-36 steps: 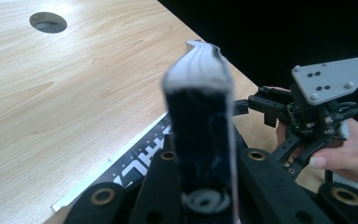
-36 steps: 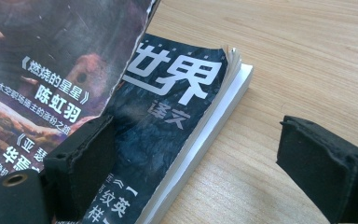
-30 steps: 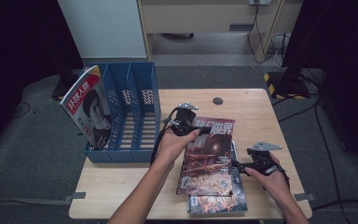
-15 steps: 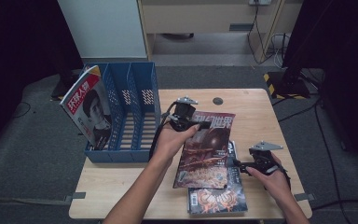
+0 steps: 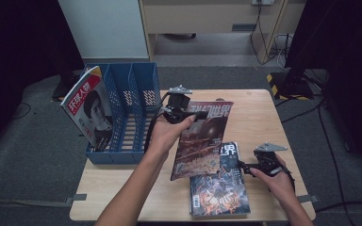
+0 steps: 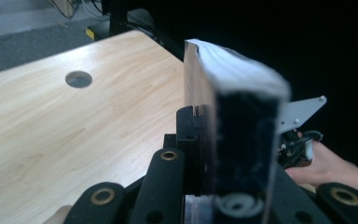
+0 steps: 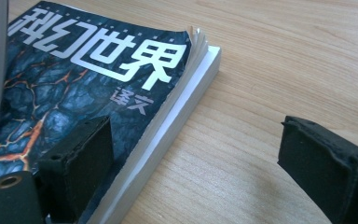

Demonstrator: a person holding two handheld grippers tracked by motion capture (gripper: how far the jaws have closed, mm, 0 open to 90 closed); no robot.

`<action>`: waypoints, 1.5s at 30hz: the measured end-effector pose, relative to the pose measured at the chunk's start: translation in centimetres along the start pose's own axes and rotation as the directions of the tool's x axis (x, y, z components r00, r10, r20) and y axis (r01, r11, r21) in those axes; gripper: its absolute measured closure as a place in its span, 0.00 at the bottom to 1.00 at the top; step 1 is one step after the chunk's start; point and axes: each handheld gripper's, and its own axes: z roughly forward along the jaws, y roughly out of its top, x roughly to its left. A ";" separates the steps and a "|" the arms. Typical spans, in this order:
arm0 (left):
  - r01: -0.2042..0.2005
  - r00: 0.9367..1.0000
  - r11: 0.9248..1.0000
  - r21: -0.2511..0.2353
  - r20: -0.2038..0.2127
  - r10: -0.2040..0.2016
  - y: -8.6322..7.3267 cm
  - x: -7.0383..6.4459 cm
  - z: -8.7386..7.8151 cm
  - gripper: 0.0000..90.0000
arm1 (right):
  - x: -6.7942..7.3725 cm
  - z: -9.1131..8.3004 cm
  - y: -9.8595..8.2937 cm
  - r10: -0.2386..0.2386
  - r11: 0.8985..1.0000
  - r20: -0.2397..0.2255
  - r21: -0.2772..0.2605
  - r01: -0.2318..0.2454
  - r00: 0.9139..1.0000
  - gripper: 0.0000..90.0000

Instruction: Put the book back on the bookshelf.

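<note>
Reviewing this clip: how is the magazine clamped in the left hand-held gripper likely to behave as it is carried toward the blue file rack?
The magazine is held at one top corner by the left hand-held gripper, so it will probably swing. It looks thin and soft-covered, so it may sag or bend. The glossy-looking cover could slip between the jaws, which matters for sliding it into a slot of the blue file rack.

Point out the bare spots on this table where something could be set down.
Bare wood lies on the table right of the lifted magazine, and along the near edge left of the blue-covered magazine, under the forearm. The middle is crowded: both magazines, the left gripper and the right gripper. The file rack fills the far left.
</note>
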 end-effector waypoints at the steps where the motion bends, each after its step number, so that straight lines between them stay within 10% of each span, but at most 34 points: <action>1: -0.004 1.000 1.000 -0.002 -0.003 0.004 0.2 0.0 -0.2 0.93 | 0.0 0.0 0.0 0.003 1.000 0.001 0.002 -0.003 1.000 0.11; 45: 0.005 0.995 0.997 -0.079 -0.101 -0.013 2.1 1.5 -4.8 0.93 | -1.6 -0.3 -0.4 0.066 0.998 0.045 0.007 -0.066 0.997 0.09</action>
